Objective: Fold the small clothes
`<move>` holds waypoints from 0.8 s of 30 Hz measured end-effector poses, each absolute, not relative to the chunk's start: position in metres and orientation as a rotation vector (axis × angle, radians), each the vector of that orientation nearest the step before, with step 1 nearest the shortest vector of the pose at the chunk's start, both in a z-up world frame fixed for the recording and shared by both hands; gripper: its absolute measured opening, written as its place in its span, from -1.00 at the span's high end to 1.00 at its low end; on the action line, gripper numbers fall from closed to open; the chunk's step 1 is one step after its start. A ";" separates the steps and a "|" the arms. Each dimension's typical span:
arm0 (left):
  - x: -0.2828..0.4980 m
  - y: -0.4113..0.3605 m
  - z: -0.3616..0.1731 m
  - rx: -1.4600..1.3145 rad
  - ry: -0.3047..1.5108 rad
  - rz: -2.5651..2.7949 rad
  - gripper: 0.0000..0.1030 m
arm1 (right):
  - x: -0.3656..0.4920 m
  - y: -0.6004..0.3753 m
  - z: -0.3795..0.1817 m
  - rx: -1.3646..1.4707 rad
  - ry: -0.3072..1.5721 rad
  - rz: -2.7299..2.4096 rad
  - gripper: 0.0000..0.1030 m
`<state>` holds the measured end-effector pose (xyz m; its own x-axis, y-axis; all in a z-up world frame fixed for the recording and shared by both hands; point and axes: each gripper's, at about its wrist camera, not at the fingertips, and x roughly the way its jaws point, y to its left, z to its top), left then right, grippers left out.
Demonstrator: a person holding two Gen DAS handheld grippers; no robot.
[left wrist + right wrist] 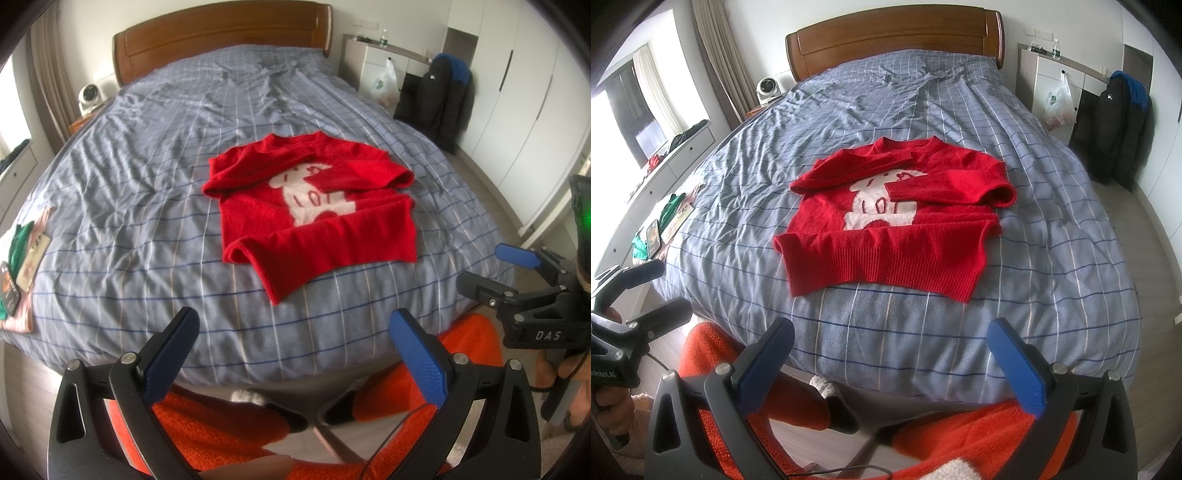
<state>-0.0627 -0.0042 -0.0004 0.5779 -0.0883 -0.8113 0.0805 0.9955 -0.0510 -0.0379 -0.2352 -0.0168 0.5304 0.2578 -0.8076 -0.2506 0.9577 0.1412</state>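
Note:
A small red sweater [317, 206] [890, 221] with a white animal figure lies flat on the blue checked bed cover [147, 184] [1052, 221], both sleeves folded across its chest. My left gripper [295, 325] hovers open over the bed's near edge, short of the sweater's hem, with nothing between its blue pads. My right gripper [892, 332] is likewise open and empty, held back from the hem. The right gripper [491, 267] also shows at the right edge of the left wrist view, and the left gripper [646, 288] at the left edge of the right wrist view.
A stack of folded clothes with a phone [18, 266] [661, 225] sits at the bed's left edge. The wooden headboard [225, 40] is at the far end. A dark jacket [1123, 129] hangs by the wardrobe on the right. The person's orange fleece legs [979, 435] stand below the bed edge.

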 end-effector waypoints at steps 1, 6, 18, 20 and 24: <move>-0.063 -0.004 -0.001 -0.008 0.950 -0.099 -0.99 | -0.039 -0.235 -0.017 0.008 0.965 0.304 -0.99; -0.063 -0.004 0.000 -0.009 0.950 -0.099 -0.99 | -0.038 -0.235 -0.017 0.009 0.967 0.303 -0.99; -0.071 -0.003 -0.004 -0.024 0.942 -0.094 -0.99 | -0.038 -0.235 -0.018 0.012 0.964 0.300 -0.99; -0.071 0.001 -0.006 -0.034 0.944 -0.092 -0.99 | -0.042 -0.236 -0.018 0.015 0.954 0.299 -0.99; -0.062 0.020 -0.025 -0.089 0.975 -0.024 -0.99 | -0.041 -0.248 -0.020 0.037 0.937 0.277 -0.99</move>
<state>-0.0619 0.0203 -0.0251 0.5613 -0.0603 -0.8254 -0.0195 0.9961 -0.0861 -0.0408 -0.2483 -0.0198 0.5592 0.2508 -0.7902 -0.2189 0.9640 0.1510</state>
